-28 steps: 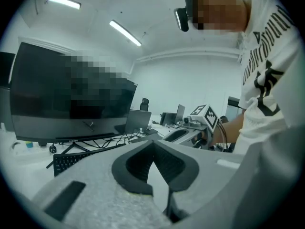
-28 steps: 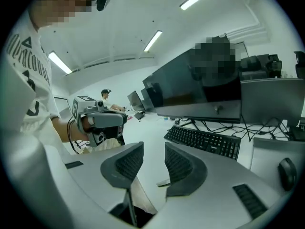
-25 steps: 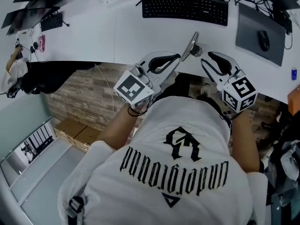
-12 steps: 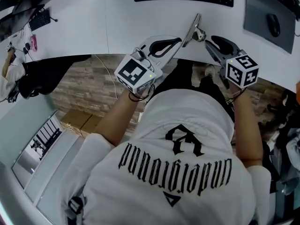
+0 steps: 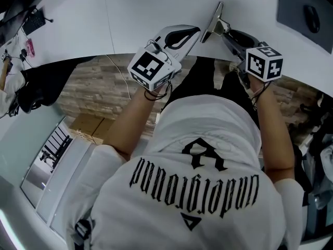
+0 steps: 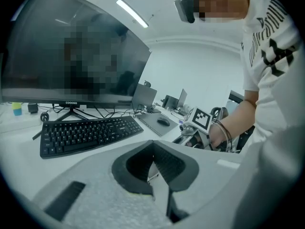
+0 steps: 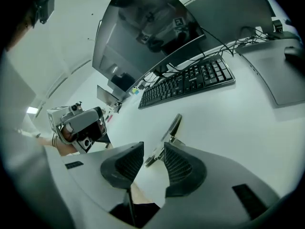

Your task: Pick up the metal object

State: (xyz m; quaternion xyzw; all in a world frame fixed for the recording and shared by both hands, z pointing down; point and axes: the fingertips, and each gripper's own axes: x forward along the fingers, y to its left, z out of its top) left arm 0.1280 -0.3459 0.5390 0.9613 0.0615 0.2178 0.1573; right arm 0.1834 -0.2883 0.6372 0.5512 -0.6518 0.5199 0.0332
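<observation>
The metal object (image 5: 214,21) is a slim silver lever-like piece with a small fitting at its near end. It lies on the white desk (image 5: 140,14) close to the front edge. In the right gripper view the metal object (image 7: 167,136) has its near end between my right gripper's (image 7: 153,157) open jaws, whose pads do not touch it. The right gripper (image 5: 232,36) reaches in from the metal piece's right. My left gripper (image 5: 194,31) is shut and empty, its tip just left of the piece. Seen in its own view, the left gripper (image 6: 153,150) has pads that meet.
A black keyboard (image 7: 188,82) lies further back on the desk, and a grey mouse pad (image 5: 299,20) with a mouse sits at the right. A large monitor (image 6: 71,56) stands behind the keyboard (image 6: 90,132). The desk's front edge runs just under both grippers.
The right gripper has moved forward and left, bringing its open jaws round the metal object's near end. The left gripper has kept its place beside the object. The head view has shifted.
</observation>
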